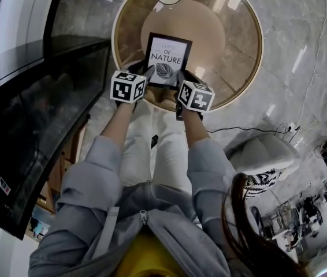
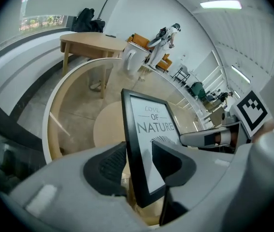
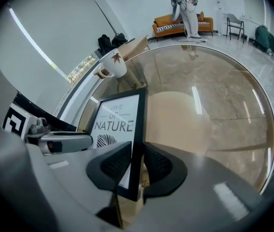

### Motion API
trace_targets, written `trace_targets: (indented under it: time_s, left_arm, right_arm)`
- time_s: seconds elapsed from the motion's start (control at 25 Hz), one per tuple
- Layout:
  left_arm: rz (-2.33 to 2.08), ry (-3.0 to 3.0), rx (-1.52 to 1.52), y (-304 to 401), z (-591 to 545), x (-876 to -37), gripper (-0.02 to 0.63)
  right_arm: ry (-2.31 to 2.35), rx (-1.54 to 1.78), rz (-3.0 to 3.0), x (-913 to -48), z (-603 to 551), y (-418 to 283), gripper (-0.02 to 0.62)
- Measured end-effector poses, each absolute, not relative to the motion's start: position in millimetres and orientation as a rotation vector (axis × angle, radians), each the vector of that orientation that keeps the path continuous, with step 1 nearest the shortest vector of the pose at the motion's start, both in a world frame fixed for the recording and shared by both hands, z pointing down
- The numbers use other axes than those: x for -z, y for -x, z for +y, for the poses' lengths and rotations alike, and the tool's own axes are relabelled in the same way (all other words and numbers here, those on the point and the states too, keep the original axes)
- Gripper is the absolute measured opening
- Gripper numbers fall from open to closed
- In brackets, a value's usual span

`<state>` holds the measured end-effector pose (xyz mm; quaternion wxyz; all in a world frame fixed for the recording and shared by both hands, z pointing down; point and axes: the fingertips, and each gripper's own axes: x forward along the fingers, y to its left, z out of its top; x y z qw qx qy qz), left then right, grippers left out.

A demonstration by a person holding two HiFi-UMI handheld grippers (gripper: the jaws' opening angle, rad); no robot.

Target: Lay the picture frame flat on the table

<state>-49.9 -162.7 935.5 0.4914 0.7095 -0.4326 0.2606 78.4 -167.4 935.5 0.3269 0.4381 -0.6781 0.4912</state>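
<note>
Glass over pale wood, that's the round surface (image 1: 240, 48), and all the action sits at its near edge. On the left, the left tongs (image 2: 138, 164) straddle the lower left side of the picture frame (image 1: 168, 56) with jaws apart. The pad behind sits close to the back and the one in front looks just clear of the glazing, so there's no real squeeze.

In the middle, the frame itself, with its black border and "NATURE" print facing the person, is tipped back rather than upright, and not yet flat. Whether its bottom edge touches the surface I can't tell.

On the right, the right tongs (image 3: 136, 164) are clamped on the frame's lower right side, both pads tight to the border. By the far edge a white cup (image 3: 113, 63) stands well apart.

My read is that this is the lowering step, well along but unfinished. The next move calls for easing the top edge away and down until the back lies on the glass, keeping both sides level. Only then should the right side let go. With the left hold loose, a twist or slip is the risk.
</note>
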Motion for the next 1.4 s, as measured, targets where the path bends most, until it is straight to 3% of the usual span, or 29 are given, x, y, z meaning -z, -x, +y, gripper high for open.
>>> trace_targets:
  time_s: [0.16,0.32,0.4,0.52,0.96,1.4]
  left_arm:
    - [-1.077,-1.699,-0.583,51.8,-164.7,-932.4,0.230]
    - [-1.180,-1.677,-0.541,73.1,-170.3,-915.3,0.238]
    - [-1.182,-1.686,-0.551,77.8,-162.6,-896.2,0.187]
    - [-1.132,-1.701,-0.605,75.8,-147.3,-864.2,0.003]
    - [-1.118,-1.893,-0.554,51.1,-153.2,-725.0,0.000]
    - [-1.350,-2.208,-0.347,42.4,-182.1,-532.4,0.000]
  right_arm:
    - [-1.157,-1.235,-1.764,-937.0,-167.2,-83.1,0.112]
    - [-1.201,-1.207,-1.766,-918.6,-173.4,-94.0,0.117]
    - [-1.215,-1.205,-1.760,-900.3,-168.4,-100.2,0.083]
    - [-1.248,-1.202,-1.751,-866.9,-160.0,-109.8,0.001]
    - [-1.292,-1.129,-1.874,-734.6,-163.3,-112.6,0.000]
    - [-1.497,-0.826,-2.188,-542.3,-199.3,-115.5,0.000]
